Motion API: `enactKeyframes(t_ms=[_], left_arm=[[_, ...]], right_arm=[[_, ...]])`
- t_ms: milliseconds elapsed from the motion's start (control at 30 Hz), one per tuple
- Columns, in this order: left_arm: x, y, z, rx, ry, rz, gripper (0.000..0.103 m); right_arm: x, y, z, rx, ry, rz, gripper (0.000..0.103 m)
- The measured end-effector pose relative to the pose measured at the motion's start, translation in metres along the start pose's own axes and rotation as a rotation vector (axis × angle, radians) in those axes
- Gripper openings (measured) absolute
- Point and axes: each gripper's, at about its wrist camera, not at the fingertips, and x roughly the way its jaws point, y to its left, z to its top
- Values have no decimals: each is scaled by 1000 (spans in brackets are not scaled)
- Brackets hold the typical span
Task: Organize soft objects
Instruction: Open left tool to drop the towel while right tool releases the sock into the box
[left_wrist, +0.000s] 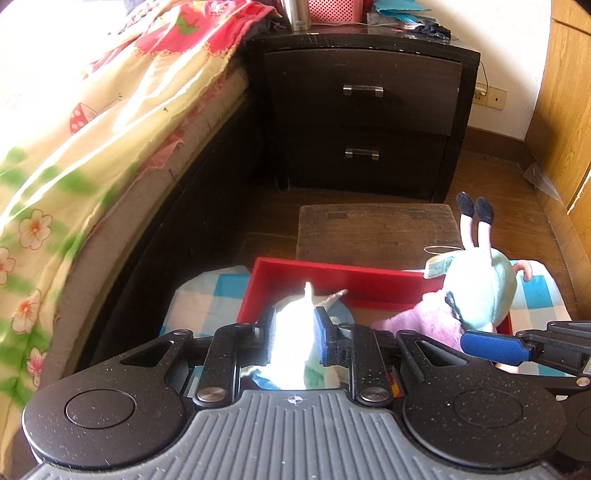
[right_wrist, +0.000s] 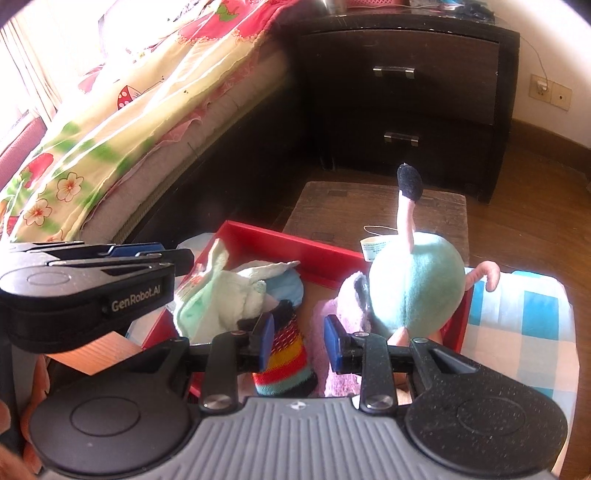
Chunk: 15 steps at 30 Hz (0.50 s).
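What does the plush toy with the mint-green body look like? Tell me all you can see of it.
The plush toy is soft and fuzzy, with a round mint-green body. It is upside down: thin pink legs ending in dark navy feet stick upward. A curled pink limb hangs over the far right rim of the red tray, a white label with a thin loop sits beside the legs, and it rests in the tray's right end against a lilac fuzzy cloth.

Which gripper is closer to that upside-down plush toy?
Right. The right gripper sits just beside the plush toy in the red tray; the left gripper is farther over, by the white cloth.
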Motion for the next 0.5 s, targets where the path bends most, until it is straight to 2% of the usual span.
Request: enactKeyframes(t_ms=[500], left_arm=[[-29,-12,-24,30,-9,-19,23]], right_arm=[[-27,-15,-22,31,-3,-38,9]])
